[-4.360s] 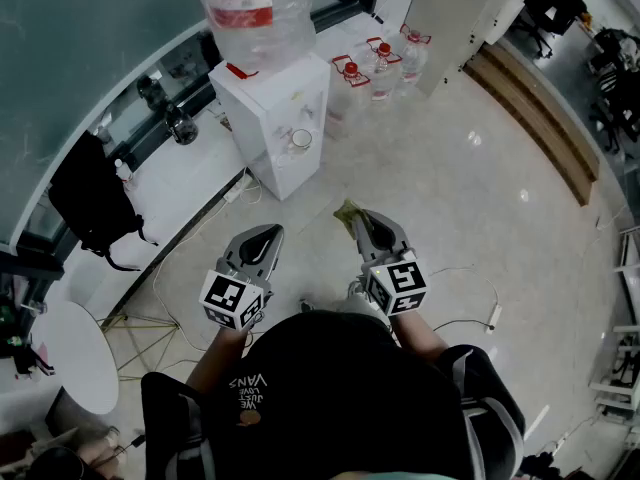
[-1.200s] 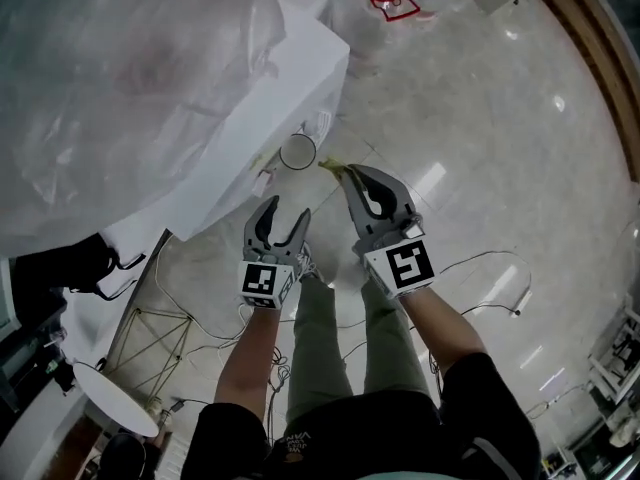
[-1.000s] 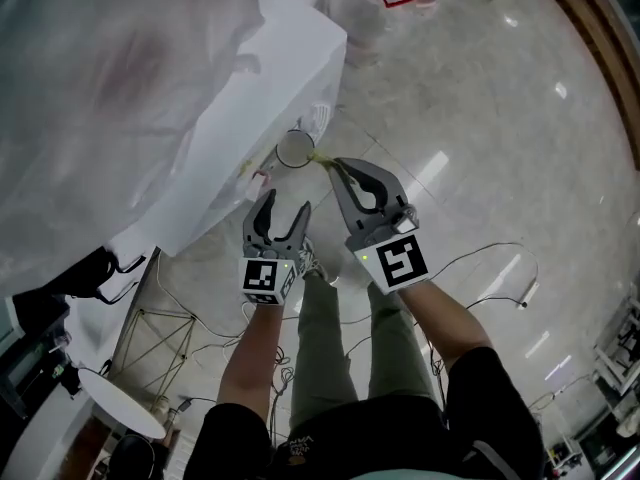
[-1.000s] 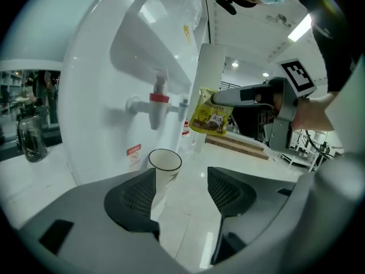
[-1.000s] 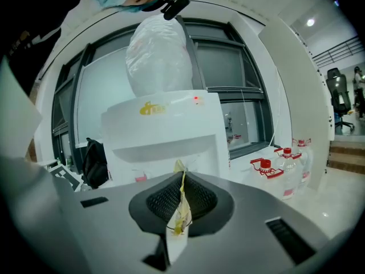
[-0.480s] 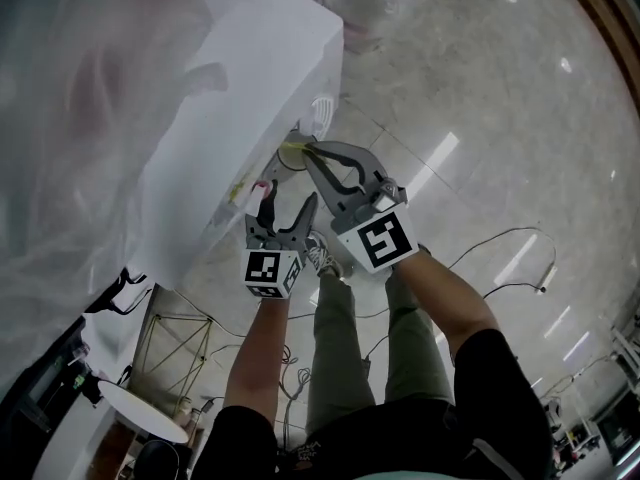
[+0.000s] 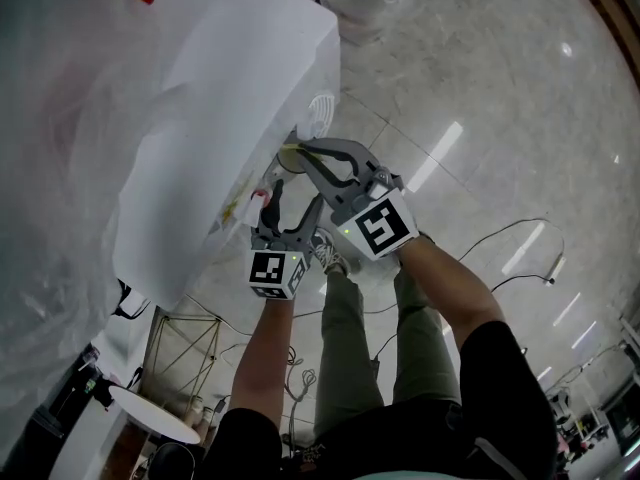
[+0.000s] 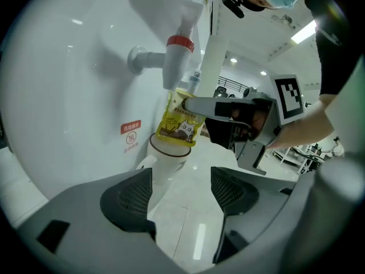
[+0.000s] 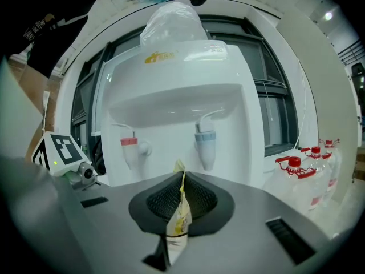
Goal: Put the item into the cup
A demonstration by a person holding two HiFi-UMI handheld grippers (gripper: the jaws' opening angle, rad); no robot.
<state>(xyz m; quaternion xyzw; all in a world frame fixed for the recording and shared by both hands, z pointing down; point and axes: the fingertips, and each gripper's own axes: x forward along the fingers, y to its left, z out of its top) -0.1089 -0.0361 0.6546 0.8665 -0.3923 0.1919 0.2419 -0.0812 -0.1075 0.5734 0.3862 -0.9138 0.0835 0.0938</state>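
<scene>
The yellow printed sachet [image 8: 179, 121], pinched in the right claw [image 9: 180, 197], is held over the white cup [image 8: 170, 158] just below it, so lowering and release seem called for, while the left claw [image 8: 181, 190] is kept spread and empty.

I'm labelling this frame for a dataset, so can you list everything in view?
water dispenser: one, white, ahead of both claws
water bottle: one, clear, atop the dispenser
red tap: one, red, dispenser front
blue tap: one, blue, beside the red
cup: one, white, below the taps
sachet: one, yellow, at the cup's mouth
spare bottles: at least two, clear with red caps, beside the dispenser
round table: one, white, head view's lower left
left claw: one, grey, open, empty, near the cup
right claw: one, grey, shut on the sachet
</scene>
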